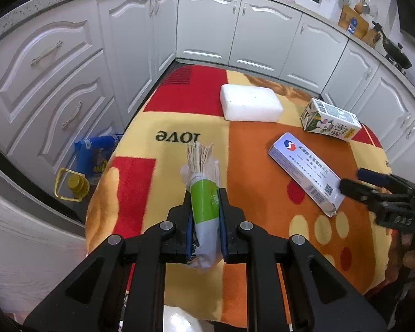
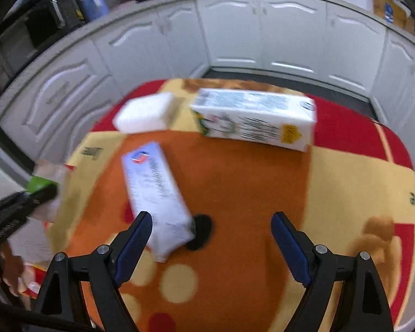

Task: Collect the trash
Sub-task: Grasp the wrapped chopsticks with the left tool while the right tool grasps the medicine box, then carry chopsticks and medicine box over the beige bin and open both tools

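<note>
White kitchen cabinets ring a blanket-covered tabletop (image 1: 163, 127); our left gripper (image 1: 206, 202) clamps a tissue pack (image 1: 204, 207), right gripper (image 2: 211, 231) jaws wide beside the medicine box (image 2: 155, 193), which could skid away

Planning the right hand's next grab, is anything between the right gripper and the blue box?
Nothing visible. The right gripper is open, and the blue box lies flat on the blanket, its near end by the left finger. The milk carton and foam block lie beyond it.

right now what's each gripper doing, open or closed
left gripper: closed on the tissue pack.
right gripper: open, holding nothing, near the blue-white box.
</note>
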`<state>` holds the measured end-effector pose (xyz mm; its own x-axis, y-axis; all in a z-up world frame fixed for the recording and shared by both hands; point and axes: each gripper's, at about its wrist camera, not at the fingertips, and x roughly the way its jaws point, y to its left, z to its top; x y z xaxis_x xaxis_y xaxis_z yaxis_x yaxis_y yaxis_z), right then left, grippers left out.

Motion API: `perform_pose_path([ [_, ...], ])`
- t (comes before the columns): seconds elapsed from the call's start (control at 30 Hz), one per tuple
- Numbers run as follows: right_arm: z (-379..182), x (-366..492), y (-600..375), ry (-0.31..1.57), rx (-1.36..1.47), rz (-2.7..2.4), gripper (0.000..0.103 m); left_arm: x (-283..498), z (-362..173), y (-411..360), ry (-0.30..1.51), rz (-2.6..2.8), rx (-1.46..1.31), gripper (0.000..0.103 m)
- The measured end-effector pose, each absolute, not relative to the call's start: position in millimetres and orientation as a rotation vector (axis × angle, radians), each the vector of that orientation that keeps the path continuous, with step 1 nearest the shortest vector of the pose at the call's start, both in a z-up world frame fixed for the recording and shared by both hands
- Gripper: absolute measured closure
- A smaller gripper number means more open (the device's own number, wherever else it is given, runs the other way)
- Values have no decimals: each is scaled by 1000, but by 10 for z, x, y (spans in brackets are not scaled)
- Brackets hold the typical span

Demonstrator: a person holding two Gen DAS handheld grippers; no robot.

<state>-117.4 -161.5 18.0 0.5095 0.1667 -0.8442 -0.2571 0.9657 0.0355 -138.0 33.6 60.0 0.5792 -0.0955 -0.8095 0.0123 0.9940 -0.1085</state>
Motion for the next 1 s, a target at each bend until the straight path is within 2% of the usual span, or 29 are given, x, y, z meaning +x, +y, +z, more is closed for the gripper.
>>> perform_pose_path([
  [0.17, -23, -989, -1188, 1048, -221, 333, 17, -1438, 640, 313, 939, -69, -108, 90],
  [0.2, -66, -952, -1120, 1047, -247, 332, 24, -1446, 641, 306, 938, -69, -109, 91],
  [0.23, -115, -940, -1052, 1055, -263, 336, 37, -1456, 643, 286, 938, -71, -108, 91],
  [0.3, -188, -922, -1053, 1082, -278, 337, 53, -1465, 646, 252, 938, -78, -107, 90],
  [0.37, -150, -1005, -1114, 1064, -282, 336, 58, -1480, 649, 193, 937, -90, -101, 91],
  [0.67, 359, -1653, -1917, 925, -134, 267, 59, -1476, 740, -318, 921, -205, -104, 91],
  [1.0, 596, -2165, -2860, 871, -11, 130, 59, -1521, 797, -1309, 911, -365, -7, 91],
])
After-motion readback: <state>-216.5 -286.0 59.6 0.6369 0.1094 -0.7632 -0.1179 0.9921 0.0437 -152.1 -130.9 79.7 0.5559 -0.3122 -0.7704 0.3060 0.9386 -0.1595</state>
